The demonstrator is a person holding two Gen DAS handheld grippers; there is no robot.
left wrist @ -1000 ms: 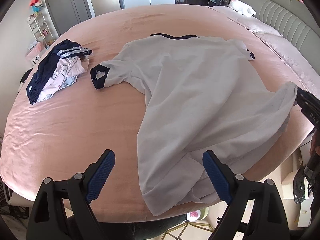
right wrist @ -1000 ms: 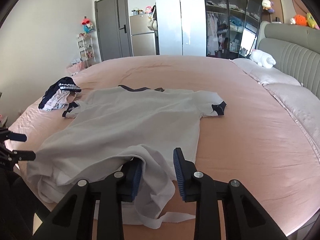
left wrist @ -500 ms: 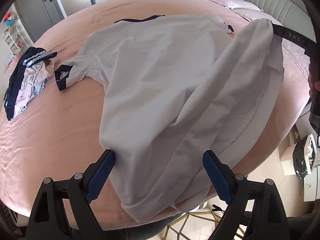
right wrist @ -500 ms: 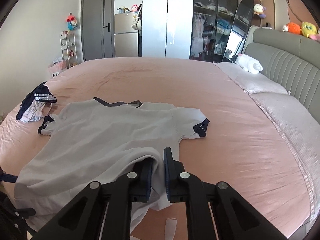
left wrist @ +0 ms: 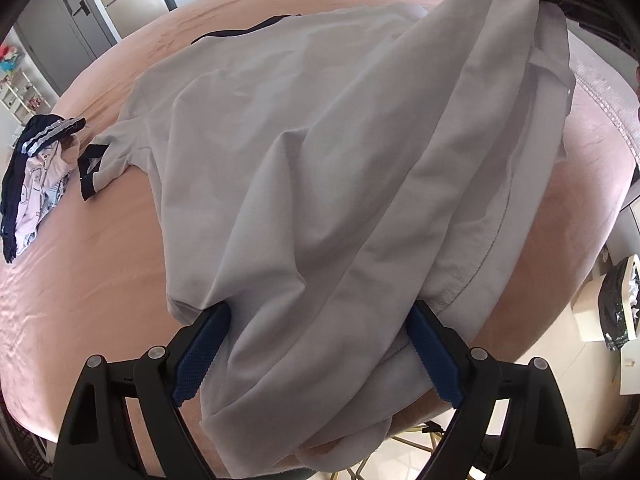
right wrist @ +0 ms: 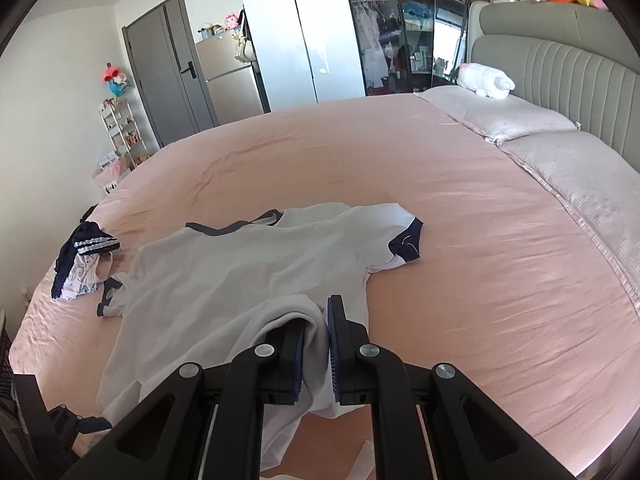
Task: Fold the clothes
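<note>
Shirt [left wrist: 304, 168]: 1, white. Right gripper [right wrist: 317, 344] raised, pinching its hem; left gripper [left wrist: 316, 344] tilted down, spread astride hem.

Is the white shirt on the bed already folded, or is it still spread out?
Mostly spread, not folded: the white shirt lies flat on the bed with both sleeves out; only its hem corner is lifted, clamped in the right gripper.

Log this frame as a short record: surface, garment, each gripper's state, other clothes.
surface: pink bed
garment: white shirt with navy trim, collar end flat, hem end lifted
right gripper: jaws shut on the shirt's hem corner
left gripper: jaws open, hem fabric between them, not pinched
other clothes: small pile at the bed's left edge, apart from the shirt
fold: not yet made
</note>
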